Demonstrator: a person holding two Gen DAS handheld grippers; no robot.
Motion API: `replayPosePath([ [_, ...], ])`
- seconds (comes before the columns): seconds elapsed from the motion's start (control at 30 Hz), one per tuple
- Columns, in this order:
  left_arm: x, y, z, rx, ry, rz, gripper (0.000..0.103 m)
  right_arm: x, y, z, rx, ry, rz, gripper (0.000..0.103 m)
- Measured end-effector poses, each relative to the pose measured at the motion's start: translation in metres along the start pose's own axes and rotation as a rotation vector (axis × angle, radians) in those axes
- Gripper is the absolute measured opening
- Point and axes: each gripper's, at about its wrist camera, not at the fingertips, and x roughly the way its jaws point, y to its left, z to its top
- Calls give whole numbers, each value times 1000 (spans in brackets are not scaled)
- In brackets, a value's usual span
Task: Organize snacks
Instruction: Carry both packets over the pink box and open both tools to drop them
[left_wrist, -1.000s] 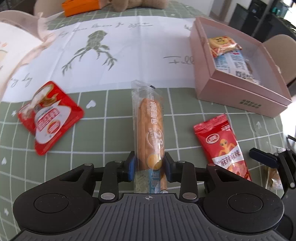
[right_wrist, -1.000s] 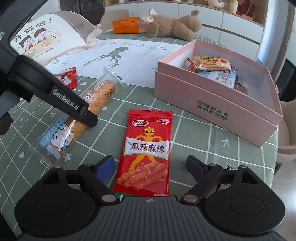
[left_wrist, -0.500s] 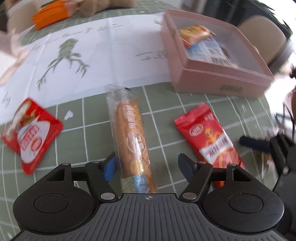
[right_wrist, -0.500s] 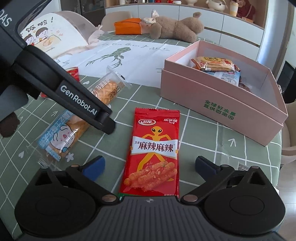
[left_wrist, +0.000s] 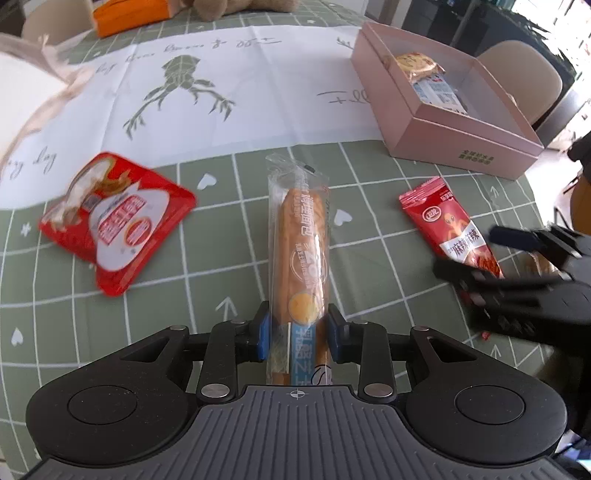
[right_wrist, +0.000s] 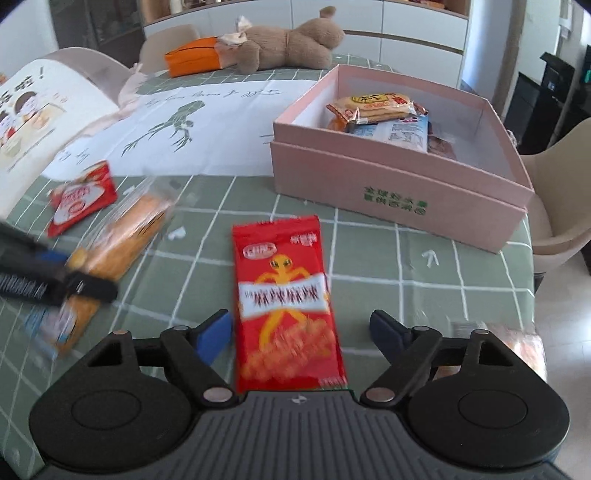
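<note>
Our left gripper (left_wrist: 298, 328) has just closed its fingers on the near end of the long bread stick pack (left_wrist: 299, 251), which lies on the counter (left_wrist: 221, 266) in front of the pink box (left_wrist: 461, 147). We should lift before swinging toward the box, clearing its near wall. Our right gripper (right_wrist: 301, 328), fingers wide and closing, straddles the red spicy strip pack (right_wrist: 284, 295), just in front of the box with open counter between.

Each camera sits behind its tongs, angled steeply down, close above the table (left_wrist: 369, 258); both views share the pink box (left_wrist: 461, 147) (right_wrist: 399, 192) ahead.
</note>
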Motion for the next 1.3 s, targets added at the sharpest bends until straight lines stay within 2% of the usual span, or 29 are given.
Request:
replayPosePath([
  [0.13, -4, 6, -3, -17, 12, -23, 34, 11, 11, 13, -20, 17, -18, 80],
  [0.27, -5, 6, -4, -19, 4, -32, 35, 5, 9, 9, -32, 48, -4, 78],
  [0.3, -4, 5, -4, -20, 0, -34, 35, 2, 8, 6, -30, 48, -4, 71],
  [0.33, -4, 5, -2, -20, -6, -37, 36, -3, 6, 5, -26, 51, 6, 54],
  [0.4, -2, 4, 1, -21, -20, -44, 36, -10, 6, 4, -30, 65, 11, 48],
  [0.6, 3, -3, 8, 10, -25, -46, 36, -25, 10, 0, -9, 77, 54, 44],
  [0.73, -1, -14, -1, 41, -50, -96, 34, -43, -2, 2, 25, 58, 82, 44],
  [0.83, -9, -26, 5, 36, -79, -145, 33, -59, -17, 9, 59, 20, 81, 44],
  [0.93, -41, -40, 35, 50, -159, -232, 33, -82, -30, 27, 77, -60, 85, 43],
  [1.0, -67, -52, 68, 91, -228, -258, 33, -97, -41, 46, 91, -122, 90, 43],
  [1.1, -97, -69, 133, 106, -301, -301, 34, -113, -59, 87, 91, -207, 36, 44],
  [1.17, -97, -83, 179, 119, -288, -336, 35, -111, -71, 117, 83, -222, -13, 45],
  [1.2, -88, -89, 200, 102, -259, -354, 36, -105, -78, 128, 81, -209, -19, 48],
  [1.23, -71, -94, 220, 72, -222, -370, 36, -98, -87, 138, 86, -191, -14, 52],
  [1.3, -25, -104, 242, 23, -155, -344, 36, -80, -108, 149, 114, -154, -45, 53],
])
